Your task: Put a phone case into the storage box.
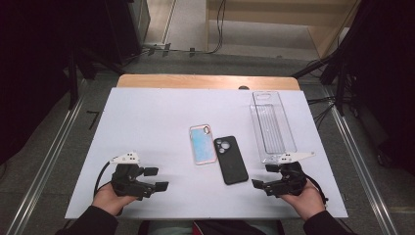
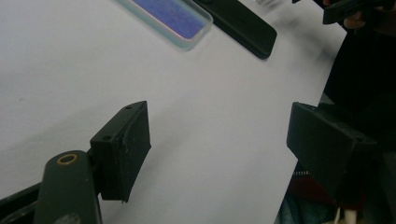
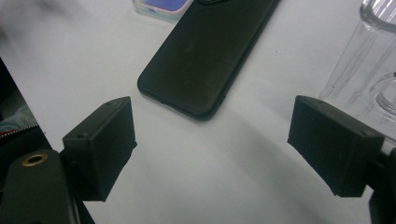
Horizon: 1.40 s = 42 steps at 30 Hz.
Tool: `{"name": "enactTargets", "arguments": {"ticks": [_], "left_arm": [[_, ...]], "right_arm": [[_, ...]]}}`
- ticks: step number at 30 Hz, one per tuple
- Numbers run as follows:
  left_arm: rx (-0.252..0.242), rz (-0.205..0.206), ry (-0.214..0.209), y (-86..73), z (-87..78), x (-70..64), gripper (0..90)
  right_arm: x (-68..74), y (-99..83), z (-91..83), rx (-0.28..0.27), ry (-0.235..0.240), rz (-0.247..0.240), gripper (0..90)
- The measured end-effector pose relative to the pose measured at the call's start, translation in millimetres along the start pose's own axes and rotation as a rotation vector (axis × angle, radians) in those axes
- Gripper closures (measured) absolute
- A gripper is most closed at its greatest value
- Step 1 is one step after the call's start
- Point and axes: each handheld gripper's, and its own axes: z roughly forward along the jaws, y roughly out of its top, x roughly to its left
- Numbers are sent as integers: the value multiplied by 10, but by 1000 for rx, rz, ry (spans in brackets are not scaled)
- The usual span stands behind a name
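- While both hands rested near the front edge of the white worktop (image 1: 147, 112), the left claw (image 1: 155, 179) stood wide with nothing between its jaws; in the left gripper view only bare surface lay between them.
- The right claw (image 1: 263, 177) was likewise spread wide and held nothing, its jaws pointing toward the black phone (image 1: 231, 159), which lay near it but apart from it.
- The black phone lay flat, camera side up, near the middle of the worktop; in the right gripper view its far end was cut off by the top edge, and its lenses were hidden there.
- Just beside it on its left lay a phone case (image 1: 202, 144) with a pale rim and a bluish face; I could not tell whether the two touched. Both gripper views showed only one corner of it, blurred.
- A clear plastic tray (image 1: 272, 125) lay lengthwise at the right side of the worktop; its near end was partly covered by the right claw's grey plate, and its contents could not be made out.
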Motion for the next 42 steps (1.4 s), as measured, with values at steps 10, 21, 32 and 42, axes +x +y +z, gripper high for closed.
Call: {"name": "enactTargets", "arguments": {"ticks": [10,21,32,42], "left_arm": [[4,10,-1,-4,-3,-13,223],[2,14,19,7,-10,-19,224],[0,-5,41,12,-21,-16,226],[4,-31,29,21,-23,-11,250]], "right_arm": [[-6,31,5,-15,16,-16,130],[11,52,1,-26,36,-36,130],[-6,43,-15,-30,25,-21,130],[-1,44,-19,-34,34,-17,131]]}}
